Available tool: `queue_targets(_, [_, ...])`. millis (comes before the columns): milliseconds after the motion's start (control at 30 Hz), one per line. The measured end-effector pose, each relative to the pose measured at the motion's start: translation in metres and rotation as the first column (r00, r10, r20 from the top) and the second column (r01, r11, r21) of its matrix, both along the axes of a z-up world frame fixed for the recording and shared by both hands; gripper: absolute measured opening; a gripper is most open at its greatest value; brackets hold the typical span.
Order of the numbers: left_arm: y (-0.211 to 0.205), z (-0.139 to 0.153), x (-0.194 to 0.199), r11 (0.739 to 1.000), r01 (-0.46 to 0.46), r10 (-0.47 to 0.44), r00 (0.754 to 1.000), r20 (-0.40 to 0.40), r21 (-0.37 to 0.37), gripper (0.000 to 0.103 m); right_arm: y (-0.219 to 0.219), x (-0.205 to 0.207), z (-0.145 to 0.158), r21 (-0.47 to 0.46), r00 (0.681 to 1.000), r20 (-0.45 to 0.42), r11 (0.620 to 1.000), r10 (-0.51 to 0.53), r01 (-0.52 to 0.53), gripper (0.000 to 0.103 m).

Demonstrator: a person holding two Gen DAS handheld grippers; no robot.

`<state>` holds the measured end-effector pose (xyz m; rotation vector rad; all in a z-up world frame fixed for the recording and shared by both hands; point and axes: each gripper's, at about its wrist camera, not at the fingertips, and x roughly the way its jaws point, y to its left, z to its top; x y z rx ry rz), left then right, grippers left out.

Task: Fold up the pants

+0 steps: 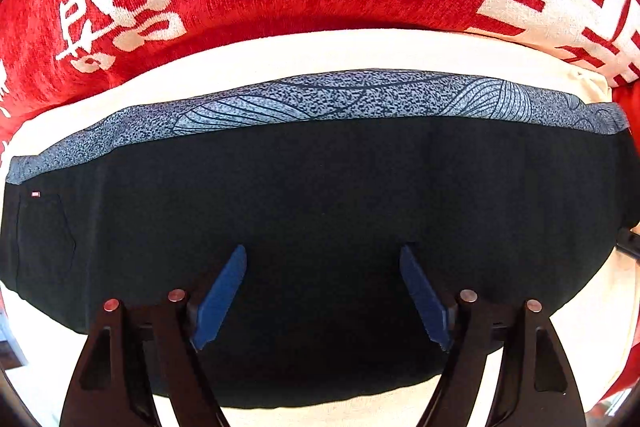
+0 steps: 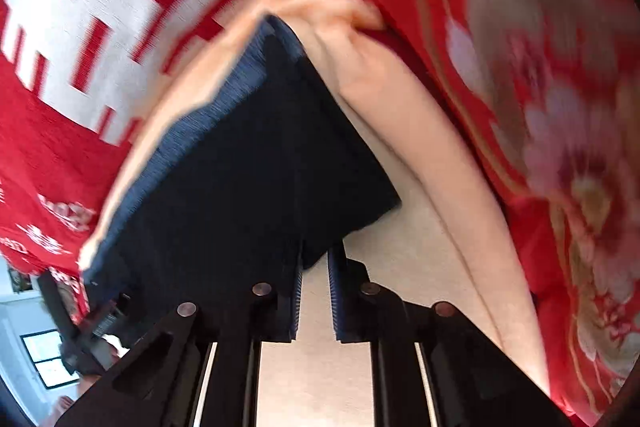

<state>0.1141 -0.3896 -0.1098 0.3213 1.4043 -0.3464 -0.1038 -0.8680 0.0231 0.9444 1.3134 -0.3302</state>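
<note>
Left claw (image 1: 323, 293) wide above black pants (image 1: 320, 195) on cream cloth (image 1: 280, 55)

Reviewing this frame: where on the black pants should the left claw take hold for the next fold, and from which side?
Probably the near folded edge of the black pants, approached from straight above. The pants lie flat on the cream cloth, patterned waistband on the far side, so only an edge offers a pinchable lip. The left claw hangs open over that near part; the right claw is nearly shut at a corner.
</note>
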Motion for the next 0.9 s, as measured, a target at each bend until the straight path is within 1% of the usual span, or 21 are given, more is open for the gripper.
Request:
queue_targets(33, [0.0,0.006,0.004,1.0,-0.005,0.005,1.0,0.005,0.008,0.08,0.003,0.001,0.01,-0.032,1.0,0.003,0.999,0.02,-0.02,0.024])
queue_targets(67, [0.0,0.015,0.008,1.0,-0.006,0.006,1.0,0.026,-0.012,0.08,0.006,0.003,0.019,-0.059,0.999,0.009,0.997,0.046,-0.045,0.026])
queue_targets(100, [-0.001,0.026,0.013,0.999,-0.004,0.006,0.998,0.056,-0.041,0.08,0.01,0.007,0.032,-0.079,0.995,0.049,0.994,0.083,-0.079,0.026])
queue_targets(133, [-0.003,0.031,0.018,0.998,0.0,0.004,0.997,0.071,-0.056,0.08,0.018,0.013,0.049,-0.102,0.984,0.122,0.987,0.132,-0.12,0.026])
queue_targets(167, [-0.009,0.034,0.025,0.998,0.006,0.0,0.997,0.076,-0.07,0.08,0.024,0.02,0.057,-0.125,0.974,0.149,0.981,0.169,-0.151,0.03])
queue_targets(233, [-0.021,0.029,0.037,0.997,0.007,-0.001,0.997,0.078,-0.074,0.08,0.044,0.05,0.064,-0.184,0.944,0.161,0.949,0.288,-0.258,0.055])
queue_targets(333, [-0.04,0.004,0.053,0.999,-0.014,0.018,0.997,0.072,-0.049,0.08,0.058,0.098,0.043,-0.202,0.903,0.178,0.913,0.391,-0.355,0.055])
queue_targets(400, [-0.042,-0.013,0.063,0.998,-0.059,0.061,0.996,0.059,-0.033,0.081,0.062,0.127,0.019,-0.222,0.891,0.137,0.89,0.433,-0.399,0.055])
queue_targets(467, [-0.035,-0.014,0.071,0.993,-0.105,0.11,0.991,0.081,-0.059,0.084,0.068,0.144,0.002,-0.305,0.89,0.069,0.859,0.451,-0.412,0.052])
queue_targets(500, [-0.029,-0.014,0.073,0.991,-0.12,0.124,0.989,0.082,-0.051,0.084,0.065,0.144,0.0,-0.345,0.89,0.062,0.846,0.452,-0.406,0.047])
queue_targets(533, [-0.022,-0.014,0.076,0.991,-0.128,0.132,0.988,0.082,-0.048,0.084,0.059,0.142,0.0,-0.405,0.896,0.036,0.826,0.443,-0.392,0.045])
queue_targets(567, [-0.011,-0.014,0.078,0.991,-0.13,0.133,0.987,0.086,-0.04,0.084,0.05,0.138,0.0,-0.467,0.91,-0.021,0.8,0.415,-0.376,0.045])
queue_targets(600, [-0.002,-0.015,0.079,0.991,-0.129,0.131,0.987,0.088,-0.03,0.084,0.042,0.134,-0.001,-0.493,0.92,-0.044,0.793,0.389,-0.359,0.045])
queue_targets(633, [0.008,-0.015,0.081,0.991,-0.13,0.131,0.987,0.087,-0.023,0.086,0.028,0.126,-0.001,-0.478,0.932,-0.02,0.815,0.362,-0.327,0.045])
queue_targets(667, [0.019,-0.015,0.082,0.991,-0.131,0.131,0.987,0.089,-0.004,0.09,0.022,0.122,0.0,-0.454,0.934,-0.001,0.832,0.358,-0.319,0.044])
queue_targets(700, [0.028,-0.015,0.082,0.991,-0.133,0.129,0.987,0.098,0.027,0.09,0.022,0.119,0.003,-0.454,0.932,-0.016,0.828,0.362,-0.329,0.042])
queue_targets(733, [0.039,-0.013,0.082,0.99,-0.138,0.133,0.985,0.107,0.04,0.09,0.026,0.118,0.008,-0.477,0.928,-0.04,0.809,0.371,-0.344,0.042])
queue_targets(767, [0.051,-0.011,0.083,0.987,-0.156,0.15,0.983,0.108,0.05,0.09,0.032,0.116,0.014,-0.502,0.924,-0.074,0.787,0.374,-0.359,0.044])
queue_targets(800, [0.065,-0.009,0.084,0.98,-0.187,0.18,0.979,0.096,0.068,0.09,0.035,0.112,0.019,-0.508,0.928,-0.086,0.785,0.363,-0.354,0.05])
queue_targets(833, [0.076,-0.007,0.085,0.974,-0.214,0.207,0.975,0.084,0.079,0.09,0.04,0.105,0.026,-0.478,0.938,-0.057,0.816,0.342,-0.326,0.052])
queue_targets(900, [0.098,-0.001,0.081,0.965,-0.247,0.241,0.968,0.078,0.086,0.09,0.049,0.089,0.035,-0.348,0.959,0.046,0.904,0.28,-0.247,0.052])
